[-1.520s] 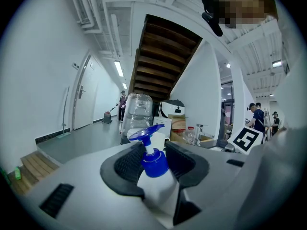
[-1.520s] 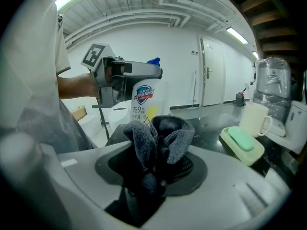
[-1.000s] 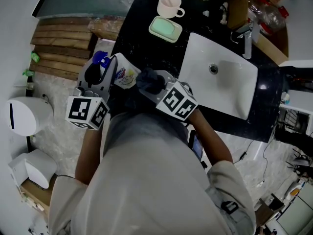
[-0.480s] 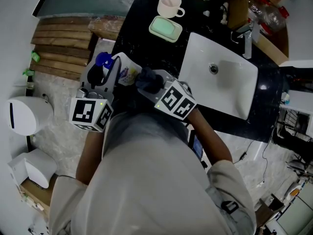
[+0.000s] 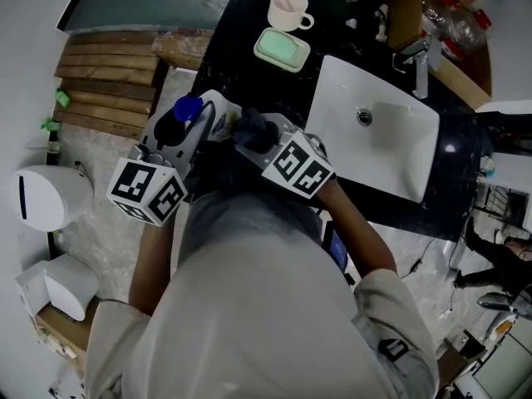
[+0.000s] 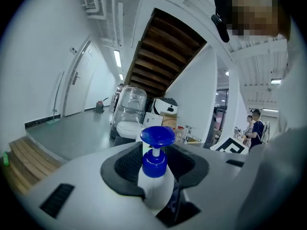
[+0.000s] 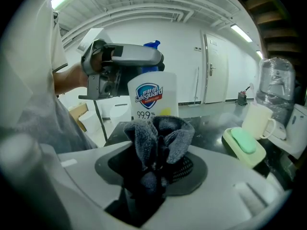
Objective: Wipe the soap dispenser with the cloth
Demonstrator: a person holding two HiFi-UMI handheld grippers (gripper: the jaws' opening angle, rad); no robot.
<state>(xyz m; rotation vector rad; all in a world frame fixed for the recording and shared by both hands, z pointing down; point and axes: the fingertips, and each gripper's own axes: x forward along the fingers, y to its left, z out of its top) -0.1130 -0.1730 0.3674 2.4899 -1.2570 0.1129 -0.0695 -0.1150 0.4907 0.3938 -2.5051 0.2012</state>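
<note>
"Grey cloth (image 7: 158,138): which gripper has it?"

"The right gripper (image 7: 153,166). Its 2 jaws are closed on the bunched cloth, which sticks up out of them in dark folds."

"And the soap dispenser (image 7: 152,96)?"

"Off the counter, in the left gripper (image 6: 155,164). The jaws stand fairly wide, but they clamp the white bottle just below its blue pump (image 6: 157,137), 1 pad on each side."

"How does the bottle sit against the cloth?"

"In the right gripper view the bottle stands upright just behind the cloth, with its printed label facing that camera. The top folds cover the label's lower edge. Whether cloth and bottle actually touch, I cannot tell. In the head view they are side by side, bottle on the left and cloth at its right, over the edge of the black counter (image 5: 241,40)."

"What else is on that counter?"

"A white sink (image 5: 391,152) at the right with its tap (image 5: 418,56) behind it. Further back there is a green soap bar (image 5: 280,46) in a dish, and beside it a pale mug (image 5: 288,8). Both are well apart from the 2 grippers. Wooden slats (image 5: 104,81) lie off to the left, beyond the counter."
</note>
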